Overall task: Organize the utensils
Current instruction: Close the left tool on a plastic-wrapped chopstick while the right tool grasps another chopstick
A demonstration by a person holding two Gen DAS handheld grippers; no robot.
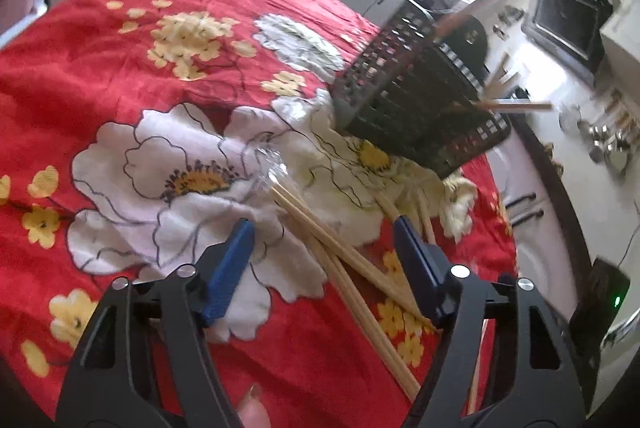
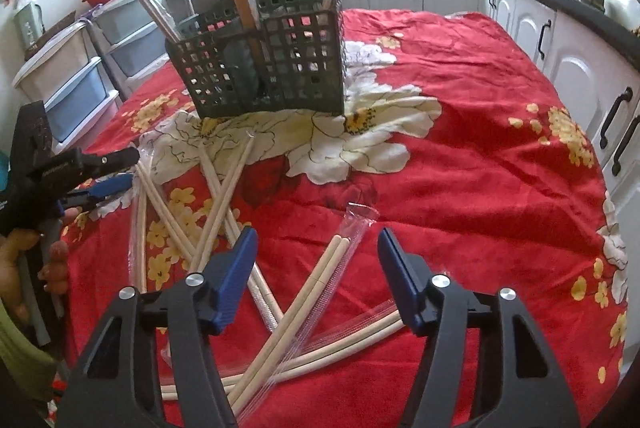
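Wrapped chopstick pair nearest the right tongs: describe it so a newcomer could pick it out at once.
Start at the dark lattice basket standing on the red floral tablecloth, then come toward the camera to the open right tongs. Between their blue tips lies a pale chopstick pair in a clear wrapper. It alone slants up to the right, with the wrapper's empty end sticking out beyond the tips.

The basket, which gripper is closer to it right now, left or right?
Left. The left gripper hovers open over chopsticks just short of the basket. The right gripper sits open farther back, over the wrapped pairs at the near table edge.
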